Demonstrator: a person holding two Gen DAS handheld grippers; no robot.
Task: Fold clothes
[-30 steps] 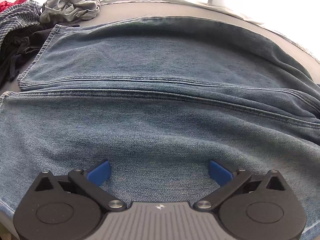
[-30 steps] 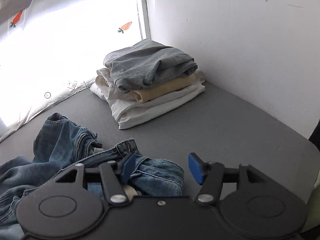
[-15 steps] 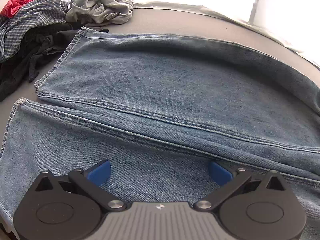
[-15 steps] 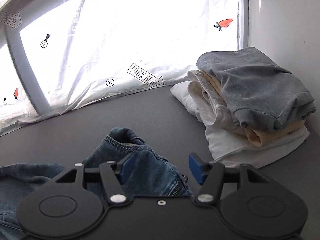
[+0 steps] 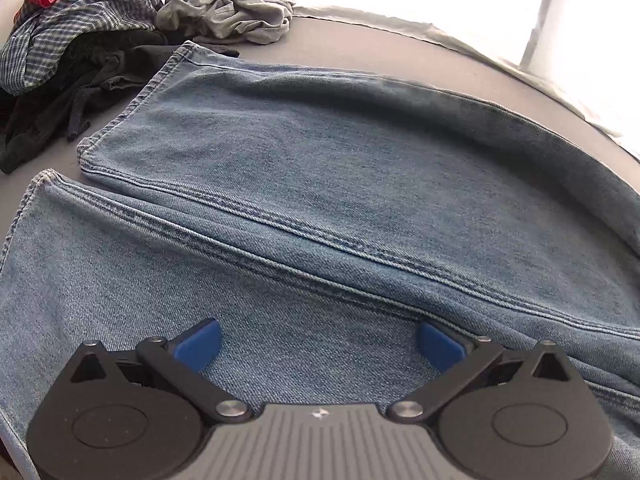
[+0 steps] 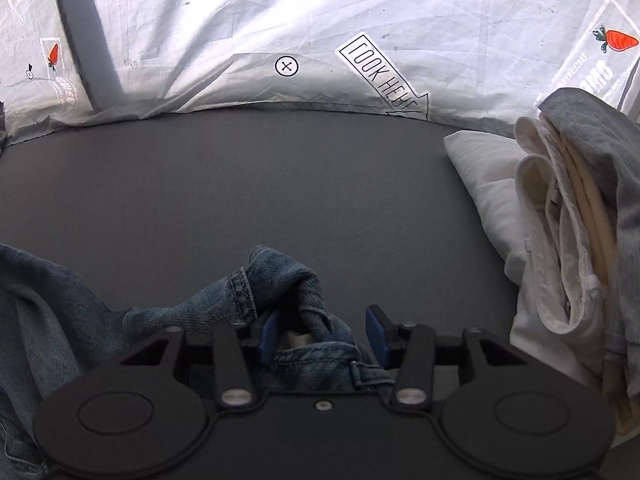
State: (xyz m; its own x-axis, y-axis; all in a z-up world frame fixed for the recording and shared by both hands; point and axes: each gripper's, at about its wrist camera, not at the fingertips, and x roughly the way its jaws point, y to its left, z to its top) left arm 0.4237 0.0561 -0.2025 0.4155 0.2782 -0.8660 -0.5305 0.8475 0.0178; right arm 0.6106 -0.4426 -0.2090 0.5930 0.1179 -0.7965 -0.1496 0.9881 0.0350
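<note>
Grey tabletop (image 6: 280, 184) bare toward curtain (image 6: 240, 20), folded stack (image 6: 560, 220) at right edge; right gripper (image 6: 320, 330) part-open astride jeans (image 5: 320, 168) waistband; left gripper (image 5: 318, 344) wide open, empty, over flat legs, crumpled heap (image 5: 100, 40) far-left.

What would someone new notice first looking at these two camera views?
The blue jeans fill the left wrist view, both legs spread flat side by side on the grey table. A crumpled pile of unfolded clothes sits beyond the leg hems at upper left. In the right wrist view, a neat folded stack stands at the right, against a white sheet with carrot prints.
</note>
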